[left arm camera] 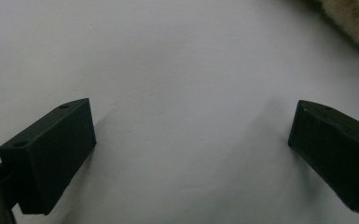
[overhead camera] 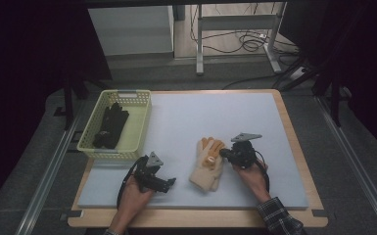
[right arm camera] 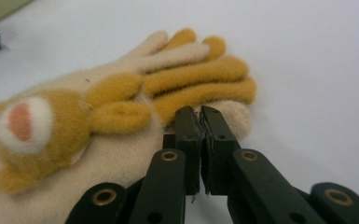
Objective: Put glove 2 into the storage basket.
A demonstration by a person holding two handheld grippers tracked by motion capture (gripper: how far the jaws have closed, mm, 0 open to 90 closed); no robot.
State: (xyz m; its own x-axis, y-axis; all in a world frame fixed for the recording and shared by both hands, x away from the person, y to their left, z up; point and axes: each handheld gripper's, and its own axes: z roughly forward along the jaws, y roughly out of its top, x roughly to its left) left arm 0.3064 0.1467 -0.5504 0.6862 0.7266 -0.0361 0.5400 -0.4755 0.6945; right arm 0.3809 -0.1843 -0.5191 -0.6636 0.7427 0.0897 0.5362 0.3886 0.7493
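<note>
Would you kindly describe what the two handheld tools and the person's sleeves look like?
Both are black. The left tool and the right tool each carry a grey three-cornered plate on top and trail a black cable. The left tool's jaws are blocky black pads; the right tool's jaws sit on black link arms with brass-coloured rivets. The sleeve on the right arm is dark plaid with light lines.

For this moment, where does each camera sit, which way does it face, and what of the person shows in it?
High view: above the person's side, looking forward and down on the table; both forearms, left gripper, right gripper.
Left gripper view: rides the left gripper, facing the grey mat; jaws wide apart.
Right gripper view: rides the right gripper, facing the cream-and-orange gloves; jaws together.
Shared: the gloves appear in the high view and right gripper view.
</note>
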